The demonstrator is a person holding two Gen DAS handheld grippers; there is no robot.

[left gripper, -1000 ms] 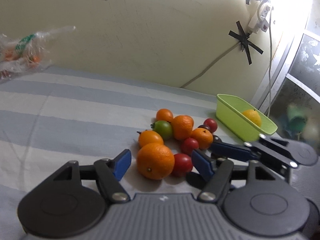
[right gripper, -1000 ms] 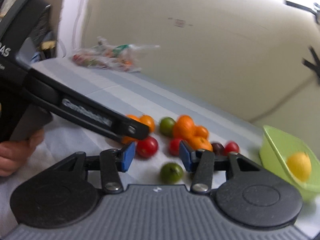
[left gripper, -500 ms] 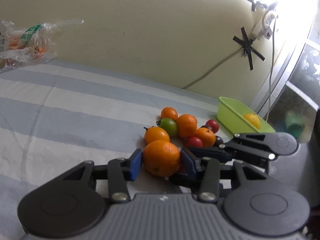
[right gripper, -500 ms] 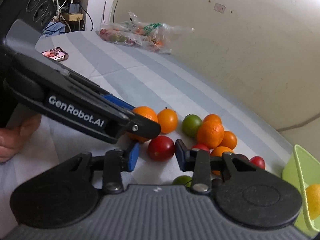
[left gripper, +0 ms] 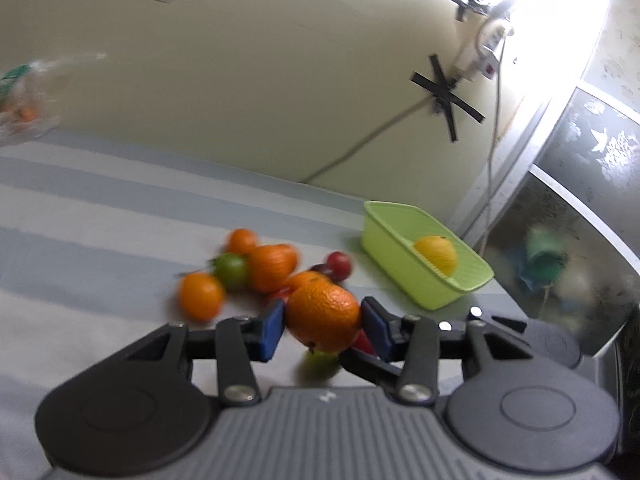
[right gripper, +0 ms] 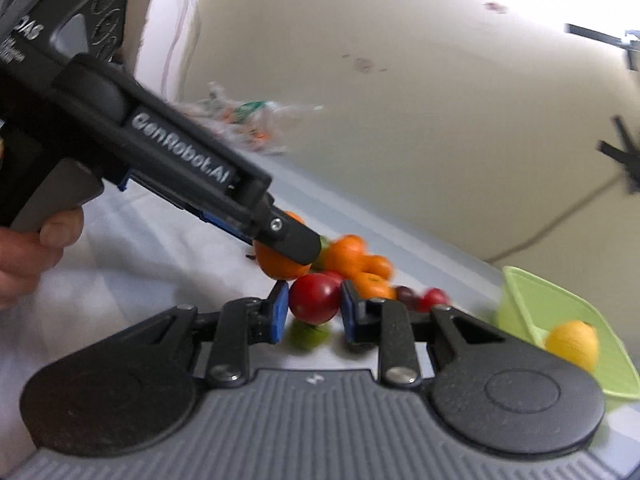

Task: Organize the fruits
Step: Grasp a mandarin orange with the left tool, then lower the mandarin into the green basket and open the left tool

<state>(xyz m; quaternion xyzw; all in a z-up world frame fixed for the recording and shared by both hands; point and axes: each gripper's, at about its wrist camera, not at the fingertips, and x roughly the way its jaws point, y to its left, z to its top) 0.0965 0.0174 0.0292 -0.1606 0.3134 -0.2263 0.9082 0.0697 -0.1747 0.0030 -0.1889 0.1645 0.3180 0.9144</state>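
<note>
My left gripper (left gripper: 323,322) is shut on a large orange (left gripper: 323,316) and holds it above the striped cloth. My right gripper (right gripper: 314,310) is shut on a red tomato (right gripper: 315,298), also lifted. A pile of oranges (left gripper: 272,266), a green tomato (left gripper: 231,269) and small red tomatoes (left gripper: 339,264) lies on the cloth beyond. A green tomato (right gripper: 306,336) lies under the right gripper. A lime-green basket (left gripper: 460,276) at the right holds a yellow lemon (left gripper: 436,255). The left gripper also shows in the right wrist view (right gripper: 280,240), holding the orange (right gripper: 276,262).
A plastic bag of produce (right gripper: 248,120) lies at the far end of the blue-and-white striped cloth (left gripper: 100,220). A wall with a taped cable (left gripper: 444,92) runs behind. A glass door (left gripper: 580,200) stands to the right of the basket.
Both grippers have closed on their fruit and lifted: the left with the large orange, the right with the red tomato. Both views have swung toward the basket.
</note>
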